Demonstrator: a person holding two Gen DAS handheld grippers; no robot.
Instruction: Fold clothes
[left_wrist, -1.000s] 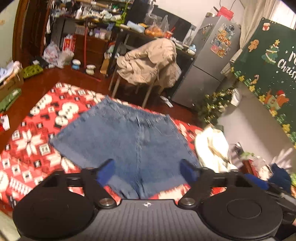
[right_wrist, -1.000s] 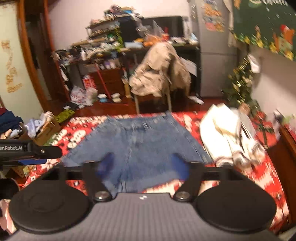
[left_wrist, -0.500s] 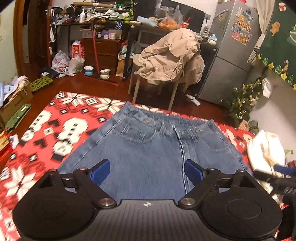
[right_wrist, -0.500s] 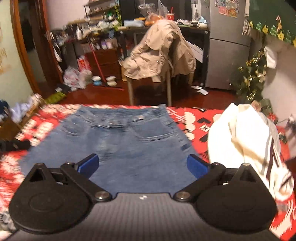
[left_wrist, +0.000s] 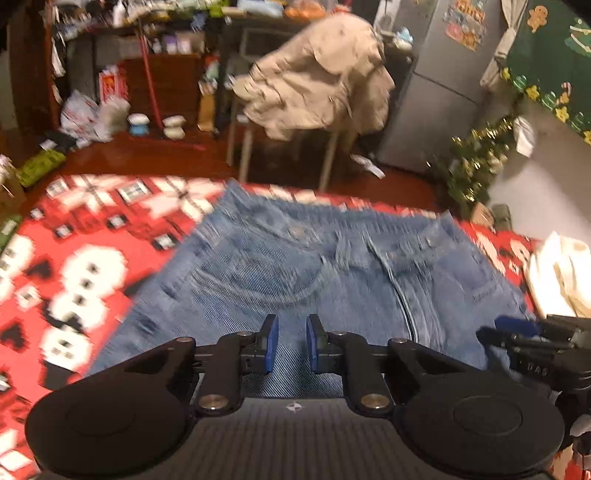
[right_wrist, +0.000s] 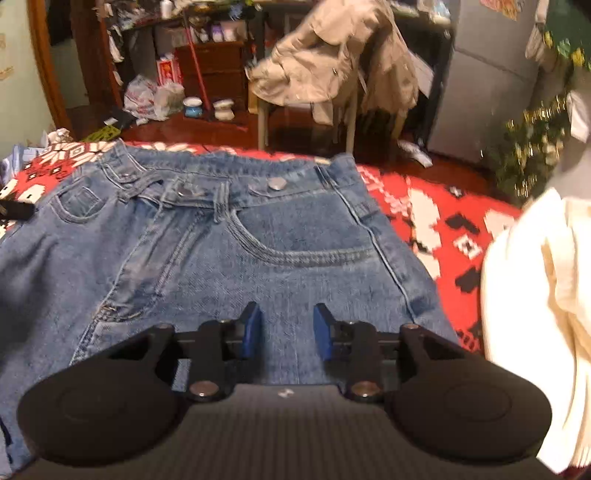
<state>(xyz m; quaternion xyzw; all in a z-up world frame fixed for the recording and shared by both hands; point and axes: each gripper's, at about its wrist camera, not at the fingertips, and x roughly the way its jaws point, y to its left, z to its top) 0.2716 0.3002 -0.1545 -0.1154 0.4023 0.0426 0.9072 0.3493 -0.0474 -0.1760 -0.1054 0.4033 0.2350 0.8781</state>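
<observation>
Blue denim shorts (left_wrist: 295, 273) lie flat on a red Christmas-pattern blanket (left_wrist: 74, 251), waistband away from me. They also show in the right wrist view (right_wrist: 240, 251). My left gripper (left_wrist: 290, 343) is low over the left leg of the shorts, its blue pads a narrow gap apart with nothing visibly between them. My right gripper (right_wrist: 286, 332) is low over the right leg, its pads a little wider apart, nothing between them. The right gripper also shows in the left wrist view (left_wrist: 524, 336).
A cream folded garment (right_wrist: 535, 295) lies on the blanket right of the shorts. Beyond the blanket's far edge stand a chair draped with a beige coat (left_wrist: 317, 74), a grey fridge (left_wrist: 443, 74), a small tinsel tree (left_wrist: 476, 166) and cluttered shelves.
Both grippers have moved down and forward, closer over the shorts. Both pairs of pads have narrowed from wide open to a small gap.
</observation>
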